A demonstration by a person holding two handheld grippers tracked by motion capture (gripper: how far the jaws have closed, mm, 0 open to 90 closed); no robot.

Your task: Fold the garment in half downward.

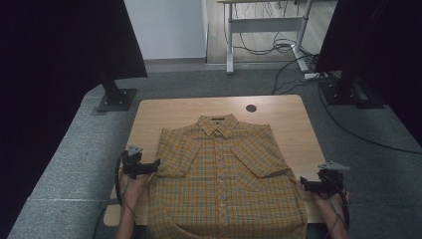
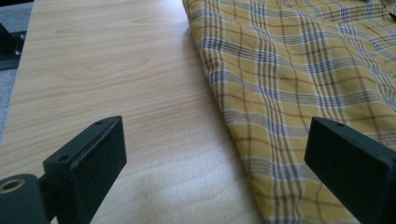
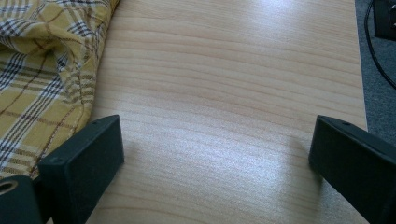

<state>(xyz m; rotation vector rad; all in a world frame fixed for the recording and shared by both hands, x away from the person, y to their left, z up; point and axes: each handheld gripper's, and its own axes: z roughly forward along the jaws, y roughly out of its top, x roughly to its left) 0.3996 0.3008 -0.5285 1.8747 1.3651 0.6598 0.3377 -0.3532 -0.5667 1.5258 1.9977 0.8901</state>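
Beside the shirt [image 1: 224, 179], fingers [image 2: 95, 161] wide apart.

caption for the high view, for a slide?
Yellow plaid shirt lies buttoned on the wooden table, with open left gripper and right gripper at its side edges.

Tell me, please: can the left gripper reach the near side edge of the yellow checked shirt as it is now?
Probably yes. The left gripper is open, and the shirt edge already lies between its jaws on the bare table, with nothing in between.
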